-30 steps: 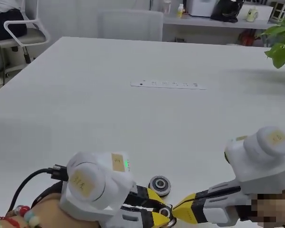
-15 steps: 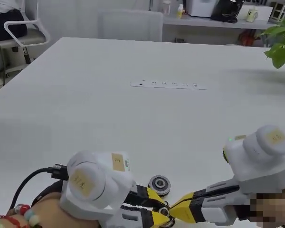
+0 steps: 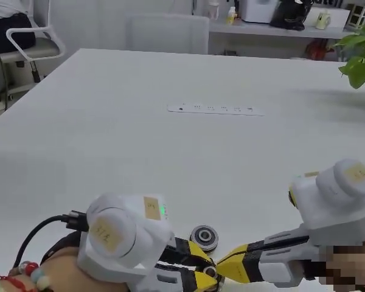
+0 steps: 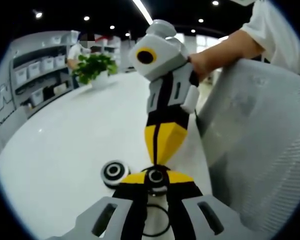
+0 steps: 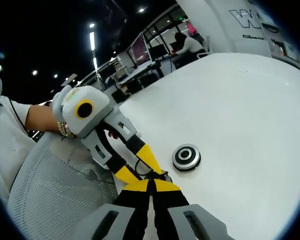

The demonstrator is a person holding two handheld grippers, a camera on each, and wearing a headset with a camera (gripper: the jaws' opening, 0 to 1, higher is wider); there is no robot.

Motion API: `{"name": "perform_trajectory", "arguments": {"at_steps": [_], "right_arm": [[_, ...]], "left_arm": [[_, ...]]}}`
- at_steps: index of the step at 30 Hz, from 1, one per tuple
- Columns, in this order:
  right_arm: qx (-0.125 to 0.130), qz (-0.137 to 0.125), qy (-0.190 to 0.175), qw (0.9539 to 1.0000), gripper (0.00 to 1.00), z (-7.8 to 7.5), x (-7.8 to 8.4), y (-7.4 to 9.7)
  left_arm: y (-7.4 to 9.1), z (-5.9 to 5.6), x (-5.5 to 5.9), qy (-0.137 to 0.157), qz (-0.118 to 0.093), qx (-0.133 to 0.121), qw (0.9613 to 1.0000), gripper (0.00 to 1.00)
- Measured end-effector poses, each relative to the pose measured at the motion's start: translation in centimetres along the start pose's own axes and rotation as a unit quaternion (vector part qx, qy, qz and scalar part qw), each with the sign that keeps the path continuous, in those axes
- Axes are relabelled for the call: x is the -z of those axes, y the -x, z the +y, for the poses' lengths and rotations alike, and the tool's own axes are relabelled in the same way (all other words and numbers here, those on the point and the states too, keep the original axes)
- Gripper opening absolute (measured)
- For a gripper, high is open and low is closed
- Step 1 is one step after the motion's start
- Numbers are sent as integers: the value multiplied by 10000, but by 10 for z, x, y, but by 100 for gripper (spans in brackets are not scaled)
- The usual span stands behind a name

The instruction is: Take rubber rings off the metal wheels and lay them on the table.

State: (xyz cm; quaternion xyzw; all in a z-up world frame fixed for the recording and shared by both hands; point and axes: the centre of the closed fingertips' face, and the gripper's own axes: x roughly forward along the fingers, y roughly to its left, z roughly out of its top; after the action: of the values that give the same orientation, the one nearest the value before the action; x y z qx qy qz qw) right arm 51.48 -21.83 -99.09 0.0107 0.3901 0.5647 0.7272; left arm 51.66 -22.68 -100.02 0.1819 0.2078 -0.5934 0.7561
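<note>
White table point(image 3: 109, 140), power strip point(image 3: 215, 109) far beyond the jaws, plant point(image 3: 360, 58) at the edge. Left gripper point(image 4: 155, 172): jaws narrow, clamped on a metal wheel point(image 4: 155, 178). Right gripper point(image 5: 151, 183): jaws pressed together, tips meeting that wheel from the opposite side; whether they pinch its rubber, cannot tell. Second wheel point(image 3: 204, 236) lies flat just beyond the meeting tips, black rim on. Thin black ring point(image 4: 168, 220) lies on the table under the left jaws.
</note>
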Motion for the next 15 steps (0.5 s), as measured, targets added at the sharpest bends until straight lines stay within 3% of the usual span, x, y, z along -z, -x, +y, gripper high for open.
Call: {"name": "perform_trajectory", "arguments": {"at_steps": [4,15], "right_arm": [[50,34,48,10000,0,-1,1,0],[236,177,8,9996,0,-9,8,-2]], "left_arm": [[-2,0,-1,105,-4,-47,9999,14],[-1,-1,0,-32,162,21,9999,14]]}}
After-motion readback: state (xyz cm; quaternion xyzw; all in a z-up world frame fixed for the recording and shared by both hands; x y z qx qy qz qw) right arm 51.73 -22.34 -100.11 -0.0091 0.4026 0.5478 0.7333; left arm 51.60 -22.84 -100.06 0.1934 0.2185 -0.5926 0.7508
